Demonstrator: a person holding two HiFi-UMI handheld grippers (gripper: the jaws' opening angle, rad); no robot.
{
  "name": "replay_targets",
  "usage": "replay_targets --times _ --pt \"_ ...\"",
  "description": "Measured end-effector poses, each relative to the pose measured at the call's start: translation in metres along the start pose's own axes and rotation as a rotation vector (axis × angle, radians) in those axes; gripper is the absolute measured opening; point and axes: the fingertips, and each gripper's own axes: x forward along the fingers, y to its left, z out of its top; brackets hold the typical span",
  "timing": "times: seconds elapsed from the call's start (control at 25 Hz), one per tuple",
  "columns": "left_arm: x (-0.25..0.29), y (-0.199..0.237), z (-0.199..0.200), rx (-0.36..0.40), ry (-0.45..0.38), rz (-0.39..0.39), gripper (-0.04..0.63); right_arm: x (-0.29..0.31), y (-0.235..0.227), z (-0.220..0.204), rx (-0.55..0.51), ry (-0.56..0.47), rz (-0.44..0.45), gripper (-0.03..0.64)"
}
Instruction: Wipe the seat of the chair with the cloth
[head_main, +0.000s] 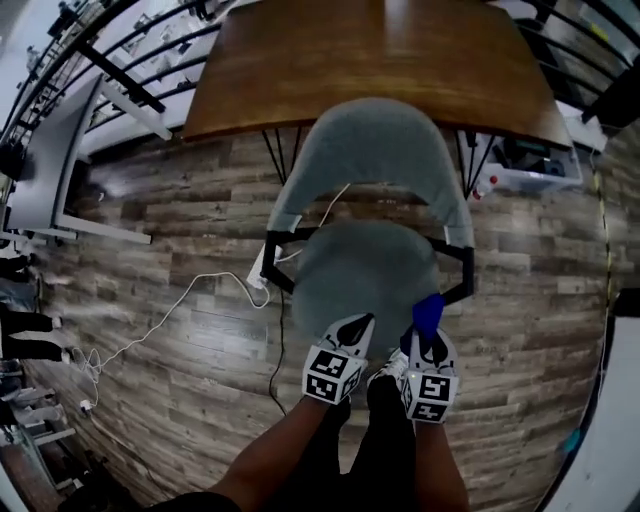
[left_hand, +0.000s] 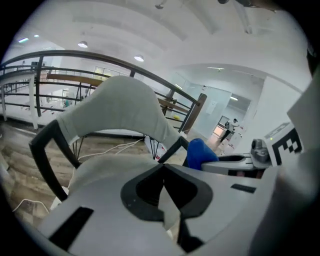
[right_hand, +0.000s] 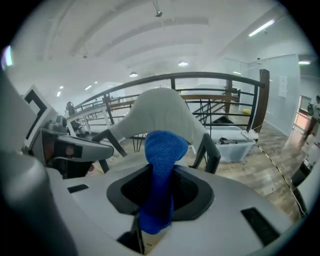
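Note:
The chair has a round grey seat (head_main: 355, 268) and a curved grey backrest (head_main: 375, 150) on a black frame. Both grippers hover at the seat's near edge. My right gripper (head_main: 428, 338) is shut on a blue cloth (head_main: 428, 314), which sticks up out of its jaws (right_hand: 161, 165) toward the backrest (right_hand: 160, 112). My left gripper (head_main: 358, 328) sits just to its left, jaws shut with nothing between them (left_hand: 163, 166). In the left gripper view the seat (left_hand: 107, 167) lies just beyond the jaw tips, with the cloth (left_hand: 199, 151) to the right.
A wooden table (head_main: 380, 50) stands beyond the chair's back. A white cable with a power strip (head_main: 255, 280) lies on the plank floor left of the chair. A plastic bin (head_main: 530, 170) sits at the right under the table. Black railings run along the far side.

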Motion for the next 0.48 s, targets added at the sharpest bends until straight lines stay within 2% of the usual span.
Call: replay_targets --times 0.12,0.28,0.44,0.48 --pt "-0.038 0.009 0.034 -0.011 -0.035 0.029 0.008 -0.024 0.029 0.041 -0.012 -0.043 0.036 0.107" --pt "-0.067 0.038 0.104 0.022 -0.143 0.086 0.008 -0.026 0.052 0.119 -0.068 -0.156 0.08 0.107" --pt "-0.113 0.038 0.147 0.198 -0.17 0.163 0.008 -0.053 0.09 0.169 -0.156 -0.196 0.155 0.107" --pt "-0.125 0.036 0.153 0.221 -0.174 0.177 0.008 -0.062 0.099 0.177 -0.177 -0.203 0.167 0.107"
